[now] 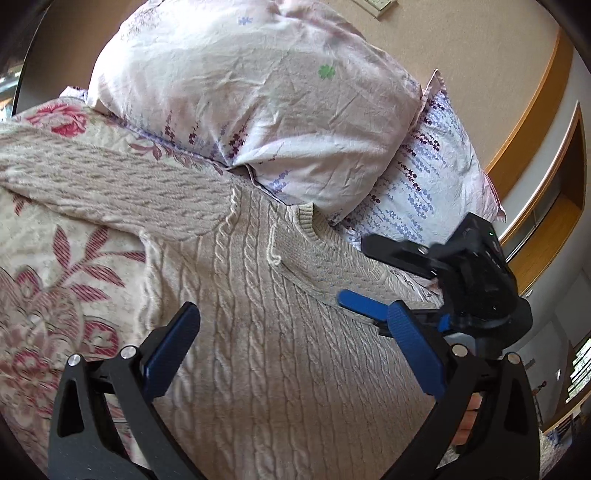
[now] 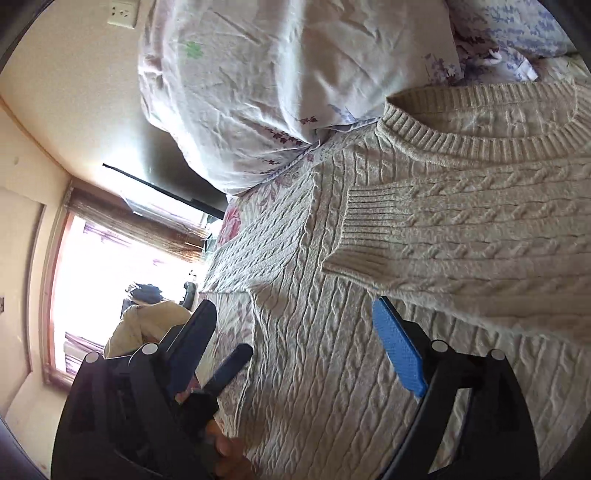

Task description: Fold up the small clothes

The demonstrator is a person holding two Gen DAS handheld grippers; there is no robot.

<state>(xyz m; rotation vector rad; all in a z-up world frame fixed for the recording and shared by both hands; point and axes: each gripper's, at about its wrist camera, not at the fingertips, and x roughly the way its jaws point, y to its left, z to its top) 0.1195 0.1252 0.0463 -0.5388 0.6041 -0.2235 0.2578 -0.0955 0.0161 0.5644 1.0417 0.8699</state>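
Note:
A cream cable-knit sweater (image 1: 240, 258) lies flat on a floral bedspread (image 1: 55, 266), its neckline (image 1: 306, 229) towards the pillows. One sleeve (image 1: 110, 177) stretches out to the left. In the right wrist view the other sleeve (image 2: 480, 240) lies folded across the sweater's body (image 2: 314, 369), its ribbed cuff (image 2: 365, 229) just beyond the fingertips. My left gripper (image 1: 293, 310) hovers open over the chest with nothing between its fingers. My right gripper (image 2: 295, 304) is open too and holds nothing. One of its blue fingers (image 1: 360, 303) shows at the right of the left wrist view.
Two flowered pillows, a large one (image 1: 240, 92) and a second one (image 1: 424, 177) beneath it, lean against the wall just behind the neckline. A bright window (image 2: 110, 277) and a wall socket (image 2: 123, 13) lie to the left. A hand (image 2: 221, 450) shows at the bottom edge.

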